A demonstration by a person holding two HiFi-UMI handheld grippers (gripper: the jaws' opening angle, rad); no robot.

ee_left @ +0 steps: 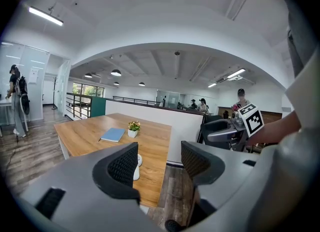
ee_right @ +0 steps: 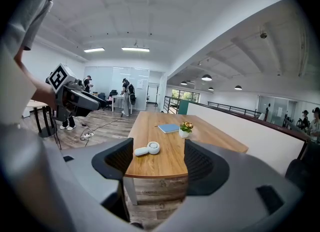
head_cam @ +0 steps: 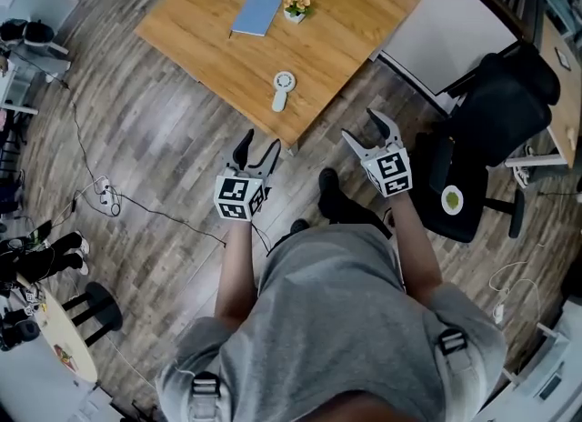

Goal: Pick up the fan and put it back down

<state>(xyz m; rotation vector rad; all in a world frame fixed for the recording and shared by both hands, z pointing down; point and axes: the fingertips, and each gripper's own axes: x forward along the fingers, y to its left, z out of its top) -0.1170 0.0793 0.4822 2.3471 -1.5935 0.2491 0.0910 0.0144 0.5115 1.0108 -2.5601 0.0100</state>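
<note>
The fan (head_cam: 283,89), a small white handheld one with a round head and a short handle, lay flat on the wooden surface (head_cam: 346,20) close to its near edge. It lay well apart from the blue notebook (head_cam: 257,14) and the little potted plant (head_cam: 296,6) at the far side. The left tongs (head_cam: 259,149) and right tongs (head_cam: 366,131) both stood open with nothing between their jaws. They were held over the floor just short of the surface's near edge, with the fan ahead and between their lines.

The fan looked light and stiff, probably smooth plastic that could slip under the pads. The handle seemed the better place to grip, across its narrow width. The round head looked wider and its grille likely more delicate.
</note>
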